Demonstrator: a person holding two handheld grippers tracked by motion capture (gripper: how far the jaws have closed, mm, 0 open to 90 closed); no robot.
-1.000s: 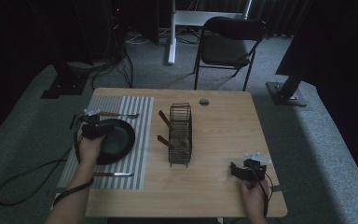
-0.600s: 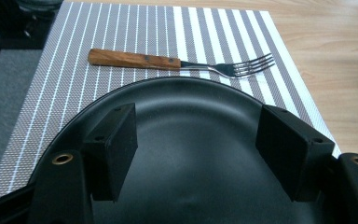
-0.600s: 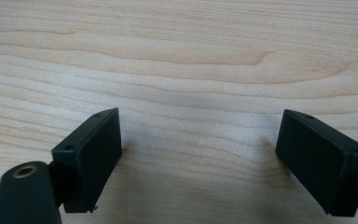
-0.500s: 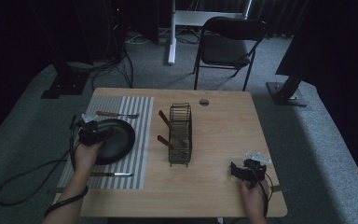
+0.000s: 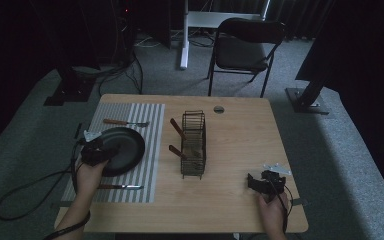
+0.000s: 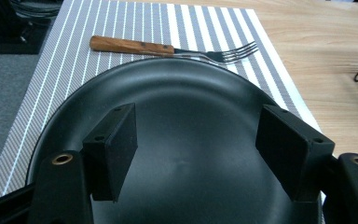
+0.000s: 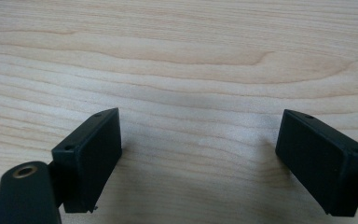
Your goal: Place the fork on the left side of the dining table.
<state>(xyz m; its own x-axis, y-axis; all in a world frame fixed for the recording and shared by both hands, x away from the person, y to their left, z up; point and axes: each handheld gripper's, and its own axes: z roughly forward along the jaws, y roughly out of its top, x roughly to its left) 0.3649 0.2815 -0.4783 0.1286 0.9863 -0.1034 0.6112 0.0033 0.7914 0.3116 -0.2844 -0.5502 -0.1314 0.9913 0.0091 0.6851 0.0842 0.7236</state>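
The left gripper [image 5: 96,151] has slid across the striped placemat [image 5: 145,150] from the near rim of the black plate [image 5: 127,145] to its left rim, jaws parted with nothing between them, hovering over the plate's bowl [image 6: 186,140]; it looks to be lining up a grip on the rim. The round plate has no long axis and lies flat, left of the wire rack [image 5: 193,145]. Beyond the plate, 1 fork [image 6: 168,48] points its tines toward the rack. The right gripper [image 7: 200,154] rests wide open on bare table [image 7: 177,51], right of the rack.
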